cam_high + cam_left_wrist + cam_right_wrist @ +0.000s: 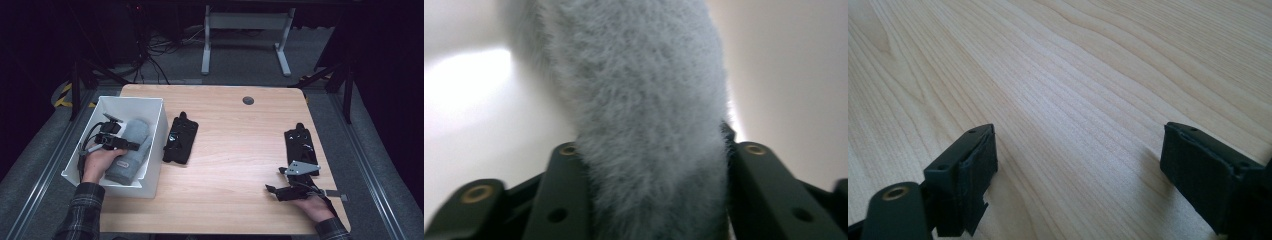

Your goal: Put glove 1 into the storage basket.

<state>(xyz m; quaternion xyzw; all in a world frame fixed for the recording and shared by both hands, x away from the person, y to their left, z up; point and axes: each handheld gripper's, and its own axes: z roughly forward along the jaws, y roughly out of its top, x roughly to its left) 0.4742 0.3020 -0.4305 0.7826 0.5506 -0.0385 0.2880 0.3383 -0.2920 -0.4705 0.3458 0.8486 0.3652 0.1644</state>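
While pinched by the left claw point(649, 165), a fuzzy grey slipper point(129, 150) inside the white bin point(155, 145); right claw point(1078, 185) spread

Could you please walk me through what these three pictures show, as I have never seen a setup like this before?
There is no robot here: a person holds a hand-held gripper in each hand at a wooden table. The high view looks down from above the person's side. The other two come from small cameras riding on the grippers, looking along their black fingers.

The left gripper is inside a white box at the table's left, with its fingers on either side of a fluffy grey slipper; they appear to hold it. The right gripper rests low near the table's front right corner, fingers wide apart over bare wood, holding nothing.

Two flat black holders also lie on the table: one beside the box, one by the right edge.
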